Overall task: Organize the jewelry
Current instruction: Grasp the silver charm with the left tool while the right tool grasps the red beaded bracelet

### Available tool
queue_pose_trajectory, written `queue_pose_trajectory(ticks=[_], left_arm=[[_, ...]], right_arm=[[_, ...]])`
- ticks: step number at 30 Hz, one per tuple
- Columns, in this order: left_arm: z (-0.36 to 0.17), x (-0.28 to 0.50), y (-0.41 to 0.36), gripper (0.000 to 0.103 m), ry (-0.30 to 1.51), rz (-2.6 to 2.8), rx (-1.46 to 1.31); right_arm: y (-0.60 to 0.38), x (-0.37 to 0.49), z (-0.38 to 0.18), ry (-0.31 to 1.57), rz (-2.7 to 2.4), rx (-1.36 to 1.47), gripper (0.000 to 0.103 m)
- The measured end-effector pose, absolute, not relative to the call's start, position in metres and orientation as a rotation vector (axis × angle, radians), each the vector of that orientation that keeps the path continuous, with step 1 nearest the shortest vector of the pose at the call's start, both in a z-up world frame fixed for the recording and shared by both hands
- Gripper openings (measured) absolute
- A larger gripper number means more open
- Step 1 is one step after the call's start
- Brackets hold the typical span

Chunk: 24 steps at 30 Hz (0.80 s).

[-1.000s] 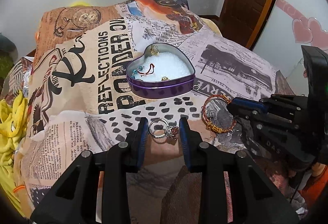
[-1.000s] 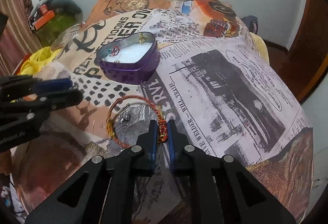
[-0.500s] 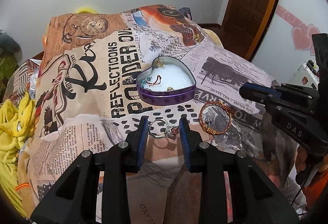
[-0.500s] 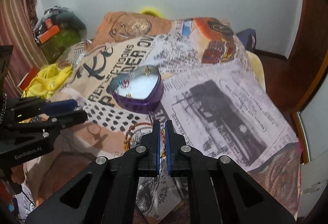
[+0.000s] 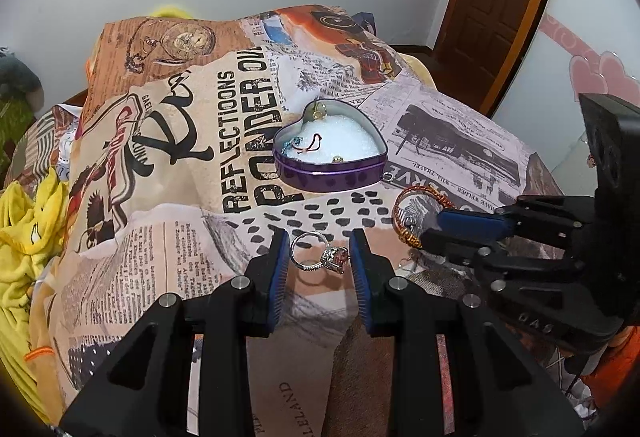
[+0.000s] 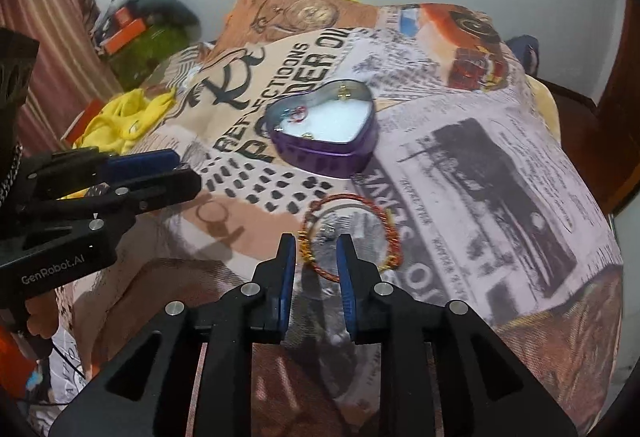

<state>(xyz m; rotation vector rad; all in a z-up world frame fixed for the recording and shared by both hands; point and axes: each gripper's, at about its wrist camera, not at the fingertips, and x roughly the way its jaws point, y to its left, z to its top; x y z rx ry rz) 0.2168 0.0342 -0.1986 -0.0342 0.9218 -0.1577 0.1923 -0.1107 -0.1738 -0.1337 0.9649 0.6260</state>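
- The left tool [image 5: 319, 251] holds a silver ring [image 5: 318, 252] with a pinkish stone between its blue pads, raised above the bed [image 5: 168, 173], its shadow on the cover below.
- The ring stands crosswise in the gap, band toward the left pad, stone setting against the right pad.
- The right tool [image 6: 317, 251] has just been opening; its jaws stand slightly apart with nothing pressed between them.
- A red-and-gold twisted bangle [image 6: 352, 233] lies flat on the printed bedcover right past the right tool's tips; the near-left part of its loop shows in the gap between the pads, but the pads do not clamp it.
- A small silvery piece [image 6: 329, 230] lies inside the bangle's loop.
- A purple heart-shaped tin [image 5: 330, 153] sits open near the middle of the bed, beyond both tools, lined in white.
- In the tin lie a red cord piece [image 5: 312, 146], a bluish piece at its left wall, and small gold pieces near the far notch and near rim.
- A small ring-like piece [image 5: 387, 177] rests on the cover just beside the tin's right side.
- Yellow cloth [image 5: 24, 233] is bunched at the bed's left edge.
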Motion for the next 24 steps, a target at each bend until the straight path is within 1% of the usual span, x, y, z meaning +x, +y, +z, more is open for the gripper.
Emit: queue_pose_trajectory(ticks=[10,11,13,15,16,17,24], left_arm=[[-0.205,0.218,0.04,0.03,0.934,-0.152,-0.051],[-0.206,0.218,0.04,0.03,0.934,-0.152,-0.051],[-0.206,0.218,0.04,0.03,0.935,-0.152,-0.052],[-0.206,0.218,0.04,0.03,0.934,-0.152,-0.053],[-0.205,0.218,0.04,0.026,0.932,-0.154,-0.054],[-0.205,0.218,0.039,0.024,0.933,-0.156,-0.054],[-0.2,0.217,0.037,0.024,0.924,-0.154,-0.045]], right_arm=[[-0.095,0.198,-0.193,0.995,0.616,-0.198,0.018],[-0.095,0.198,-0.193,0.992,0.615,-0.2,0.018],[-0.095,0.197,-0.192,0.983,0.607,-0.206,0.008],[-0.097,0.197,-0.19,0.978,0.607,-0.194,0.007],[-0.098,0.196,-0.189,0.971,0.605,-0.19,0.007],[-0.1,0.195,-0.187,0.965,0.603,-0.187,0.007],[-0.111,0.194,-0.167,0.909,0.586,-0.149,0.007]])
